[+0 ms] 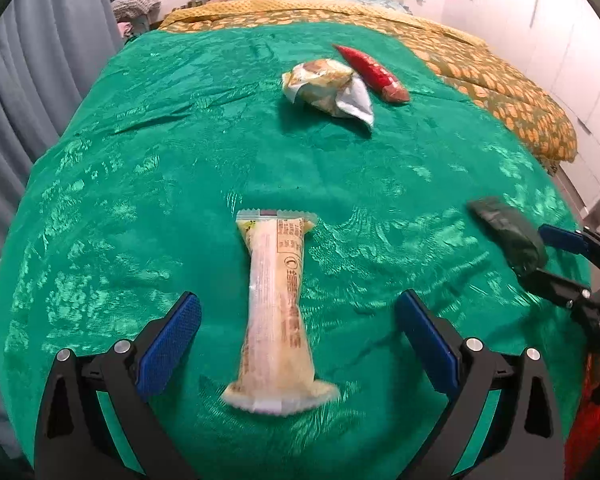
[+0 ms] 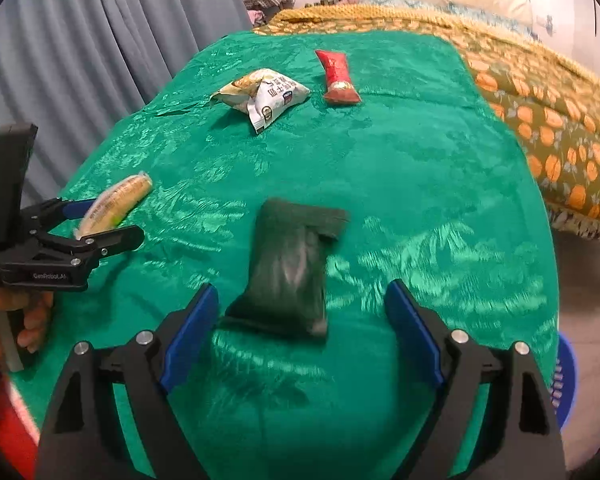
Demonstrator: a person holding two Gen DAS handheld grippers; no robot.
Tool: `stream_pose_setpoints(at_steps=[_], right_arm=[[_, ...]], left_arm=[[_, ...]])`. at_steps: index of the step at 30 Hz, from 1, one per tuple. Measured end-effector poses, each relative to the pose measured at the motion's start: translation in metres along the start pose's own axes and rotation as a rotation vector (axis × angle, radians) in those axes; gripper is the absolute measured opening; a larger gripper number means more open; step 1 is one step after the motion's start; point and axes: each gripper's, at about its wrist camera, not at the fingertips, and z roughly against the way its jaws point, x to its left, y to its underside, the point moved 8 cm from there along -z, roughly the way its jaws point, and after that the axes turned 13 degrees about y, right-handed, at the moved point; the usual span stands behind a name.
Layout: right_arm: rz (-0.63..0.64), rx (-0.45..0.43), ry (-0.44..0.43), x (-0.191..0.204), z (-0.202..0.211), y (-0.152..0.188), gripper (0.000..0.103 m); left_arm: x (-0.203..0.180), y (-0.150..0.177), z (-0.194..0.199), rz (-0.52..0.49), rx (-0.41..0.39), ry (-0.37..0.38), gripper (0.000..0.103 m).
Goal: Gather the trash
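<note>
Left gripper [image 1: 298,344]: fingers apart, astride pale wrapper [image 1: 278,312], no contact
Right gripper [image 2: 300,330]: fingers apart, dark green packet [image 2: 290,268] between them, untouched
Cloth [image 1: 140,200]: crumpled bag [image 1: 328,90] and red sachet [image 1: 374,72] at twelve o'clock

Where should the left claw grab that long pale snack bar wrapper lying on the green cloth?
Grip the pale snack bar wrapper across its narrow middle, coming down from above. It lies flat and lengthwise between the open left claw pads, so closing squeezes its slim sides; the flared crimped ends are wider and flimsier.
</note>
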Motion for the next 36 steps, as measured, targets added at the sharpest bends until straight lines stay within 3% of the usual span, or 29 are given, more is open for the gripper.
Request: stream_pose_setpoints(at_steps=[4, 9, 11, 12, 13, 14, 15, 16, 17, 18, 24, 36], right_arm=[[-0.009, 0.036, -0.036, 0.004, 0.006, -0.003, 0.082], [0.051, 0.065, 0.01, 0.019, -0.007, -0.012, 0.071], [0.066, 0.087, 0.032, 0.021, -0.015, -0.012, 0.062], [0.072, 0.076, 0.053, 0.02, -0.015, -0.013, 0.059], [0.077, 0.076, 0.058, 0.019, -0.015, -0.014, 0.047], [0.079, 0.076, 0.057, 0.019, -0.015, -0.014, 0.04], [0.078, 0.077, 0.046, 0.017, -0.013, -0.014, 0.039], [0.079, 0.077, 0.043, 0.016, -0.012, -0.014, 0.037], [0.08, 0.073, 0.042, 0.015, -0.01, -0.013, 0.036], [0.077, 0.064, 0.034, 0.013, -0.005, -0.012, 0.036], [0.075, 0.024, -0.013, 0.014, 0.02, -0.004, 0.035], [0.079, -0.026, -0.078, 0.02, 0.061, 0.007, 0.035]], left_arm=[[0.012, -0.006, 0.005, 0.025, -0.01, 0.002, 0.097], [0.029, -0.009, -0.002, 0.088, -0.007, 0.014, 0.088], [0.028, -0.01, -0.002, 0.074, -0.019, 0.006, 0.087], [0.026, -0.01, -0.002, 0.07, -0.023, 0.002, 0.081], [0.025, -0.01, -0.002, 0.062, -0.031, -0.004, 0.077], [0.024, -0.011, -0.001, 0.058, -0.035, -0.006, 0.066], [0.022, -0.011, -0.001, 0.052, -0.04, -0.008, 0.051], [0.021, -0.01, 0.001, 0.047, -0.043, -0.012, 0.044], [0.02, -0.01, 0.003, 0.046, -0.048, -0.013, 0.027], [0.017, -0.01, 0.004, 0.053, -0.05, 0.005, 0.019], [-0.011, -0.001, 0.026, 0.055, -0.094, 0.005, 0.018], [-0.1, -0.009, 0.061, -0.134, -0.171, -0.042, 0.018]])
